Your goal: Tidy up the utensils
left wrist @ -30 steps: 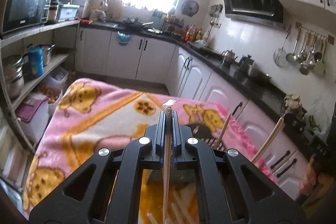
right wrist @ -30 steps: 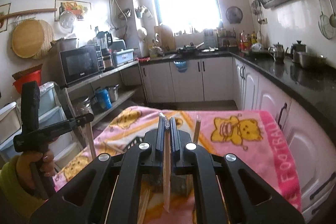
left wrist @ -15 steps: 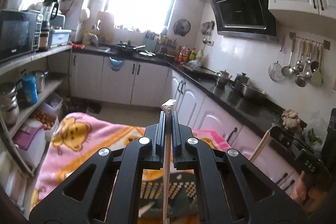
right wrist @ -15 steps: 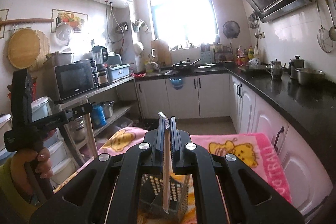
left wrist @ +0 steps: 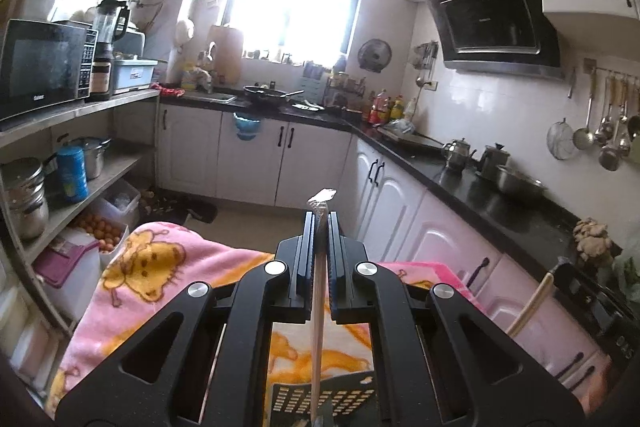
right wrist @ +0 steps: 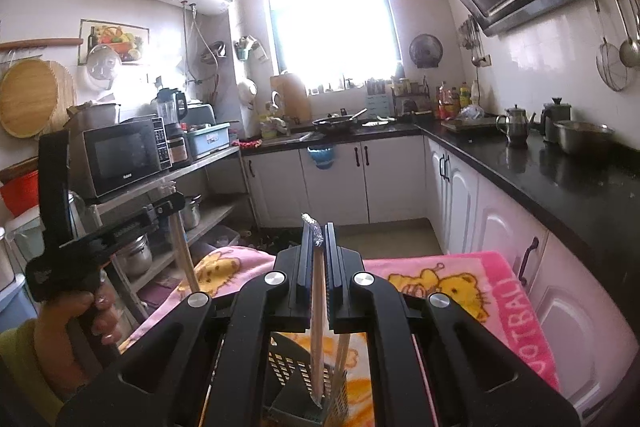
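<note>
My left gripper (left wrist: 319, 223) is shut on a pale wooden chopstick (left wrist: 318, 327) that hangs down between its fingers, a bit of clear wrap at its top. Its lower end is over a dark perforated utensil holder (left wrist: 348, 401) on the pink blanket (left wrist: 160, 267). My right gripper (right wrist: 318, 231) is shut on a second chopstick (right wrist: 317, 327) whose tip hangs at the holder (right wrist: 292, 375). Another stick (right wrist: 342, 355) leans in that holder. In the right wrist view a hand holds the left gripper (right wrist: 170, 205) with its chopstick (right wrist: 182, 255) at the left.
The blanket (right wrist: 460, 287) covers a small table between a metal shelf rack (left wrist: 72, 187) with pots and a microwave on the left, and white cabinets under a black counter (left wrist: 480, 195) on the right. The right gripper's chopstick (left wrist: 528, 307) shows at the left wrist view's right edge.
Both grippers have risen and tilted up with their chopsticks. The blanket and the holder have slid toward the bottom of both views. Both grips stay shut.
</note>
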Available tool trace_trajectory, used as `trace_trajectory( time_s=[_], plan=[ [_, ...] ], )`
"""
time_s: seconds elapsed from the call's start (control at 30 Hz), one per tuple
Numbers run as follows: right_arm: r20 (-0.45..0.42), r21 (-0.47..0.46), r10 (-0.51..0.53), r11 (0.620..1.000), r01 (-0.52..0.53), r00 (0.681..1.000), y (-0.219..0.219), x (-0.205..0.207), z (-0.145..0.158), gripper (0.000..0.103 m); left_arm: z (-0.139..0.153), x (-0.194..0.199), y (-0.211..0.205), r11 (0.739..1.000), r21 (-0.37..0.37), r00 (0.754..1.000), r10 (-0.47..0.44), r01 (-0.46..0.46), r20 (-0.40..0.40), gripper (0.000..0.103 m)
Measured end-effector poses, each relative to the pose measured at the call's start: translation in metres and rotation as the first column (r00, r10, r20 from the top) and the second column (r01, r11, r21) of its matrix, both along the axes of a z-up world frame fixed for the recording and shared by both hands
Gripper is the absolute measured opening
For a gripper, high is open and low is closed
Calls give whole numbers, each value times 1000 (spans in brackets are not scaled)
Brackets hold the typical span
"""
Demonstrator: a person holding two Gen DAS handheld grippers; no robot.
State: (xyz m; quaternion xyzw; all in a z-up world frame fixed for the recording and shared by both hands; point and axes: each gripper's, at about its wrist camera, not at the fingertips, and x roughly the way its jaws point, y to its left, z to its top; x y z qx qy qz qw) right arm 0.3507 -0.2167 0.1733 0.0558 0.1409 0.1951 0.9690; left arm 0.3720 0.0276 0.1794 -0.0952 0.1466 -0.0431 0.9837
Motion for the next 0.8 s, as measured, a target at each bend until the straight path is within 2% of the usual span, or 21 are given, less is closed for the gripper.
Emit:
trace_trajectory(
  time_s=[0.33,0.8],
  plan=[
    [-41,39,3,999,-1,999,-3,6,-29,5,-26,11,-6,1000,9,1000,26,-26,-5,1],
    [-112,99,-5,995,16,994,-10,3,-68,5,-48,14,-11,1000,-12,1000,-1,1,-28,1]
  ],
)
